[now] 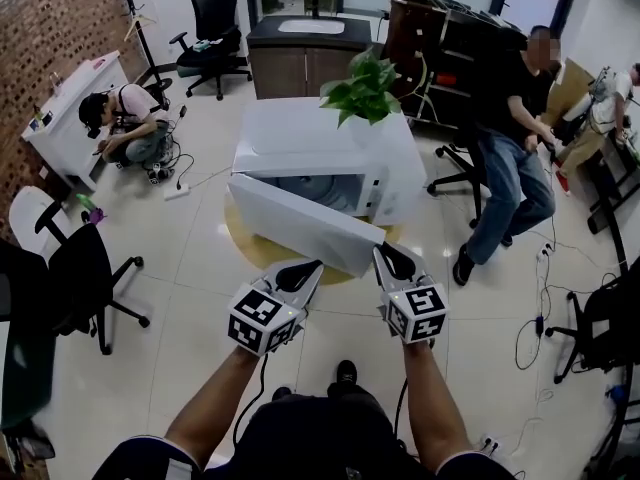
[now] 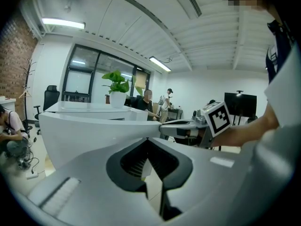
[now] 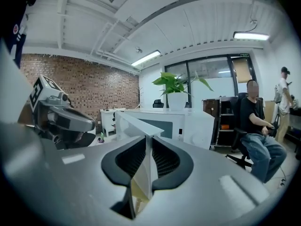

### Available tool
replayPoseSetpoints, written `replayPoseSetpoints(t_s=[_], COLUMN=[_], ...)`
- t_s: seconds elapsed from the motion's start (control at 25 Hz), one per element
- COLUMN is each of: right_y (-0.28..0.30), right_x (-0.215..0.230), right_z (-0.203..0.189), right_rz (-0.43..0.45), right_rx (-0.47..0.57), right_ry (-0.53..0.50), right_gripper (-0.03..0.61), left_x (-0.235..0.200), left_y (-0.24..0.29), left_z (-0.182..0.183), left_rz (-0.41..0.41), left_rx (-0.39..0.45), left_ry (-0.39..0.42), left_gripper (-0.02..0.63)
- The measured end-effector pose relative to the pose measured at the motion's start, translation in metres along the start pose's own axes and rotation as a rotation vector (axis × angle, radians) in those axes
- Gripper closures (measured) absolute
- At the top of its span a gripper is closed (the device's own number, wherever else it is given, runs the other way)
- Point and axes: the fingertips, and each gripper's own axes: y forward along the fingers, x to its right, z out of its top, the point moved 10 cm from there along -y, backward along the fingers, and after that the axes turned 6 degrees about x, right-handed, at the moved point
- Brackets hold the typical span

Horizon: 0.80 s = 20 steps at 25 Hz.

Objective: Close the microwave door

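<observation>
Right tool (image 3: 148, 138): jaws nearly together, pads clamped on the free edge of the microwave door (image 1: 300, 218). The thin white edge runs upright between them. Left tool (image 1: 306, 270): jaws a narrow slit apart, nothing in them. Its tips sit low at the near face of the door, just left of the right tool; cannot tell if they touch. Both tools are on the near side of the door, a forearm behind each.

Door partly open, hinged at the microwave's left, free edge swung out to the near right. Microwave (image 1: 320, 133) is white and stands on a round wooden surface (image 1: 247, 246) mid-room. Cavity shows grey in the gap behind the door; what is in it cannot be made out. Potted plant (image 1: 364, 88) on the microwave top, far right corner, well apart from the door.

Around: seated person (image 1: 512, 138) in a chair right of the surface, feet on the floor (image 1: 200, 298). Crouching person (image 1: 124, 128) far left. Black office chair (image 1: 85, 268) near left. Sink cabinet (image 1: 308, 48) at the far wall, dark shelf unit (image 1: 440, 53) to its right. Cables (image 1: 545, 308) on the floor, right side.
</observation>
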Motion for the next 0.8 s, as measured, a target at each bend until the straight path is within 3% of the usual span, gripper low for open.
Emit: replayPoseSetpoints(t_s=[0.44, 0.8], right_y=[0.054, 0.091], right_x=[0.061, 0.085], right_z=[0.011, 0.019], right_rz=[-0.017, -0.068], right_rx=[0.005, 0.007], right_ry=[-0.058, -0.066], right_gripper=[0.532, 0.532], left_x=[0.003, 0.001], left_y=[0.017, 0.019], left_z=[-0.001, 0.001], left_rz=[0.039, 0.092], left_rx=[-0.002, 0.006], left_ry=[-0.024, -0.038], left_gripper=[0.604, 0.604])
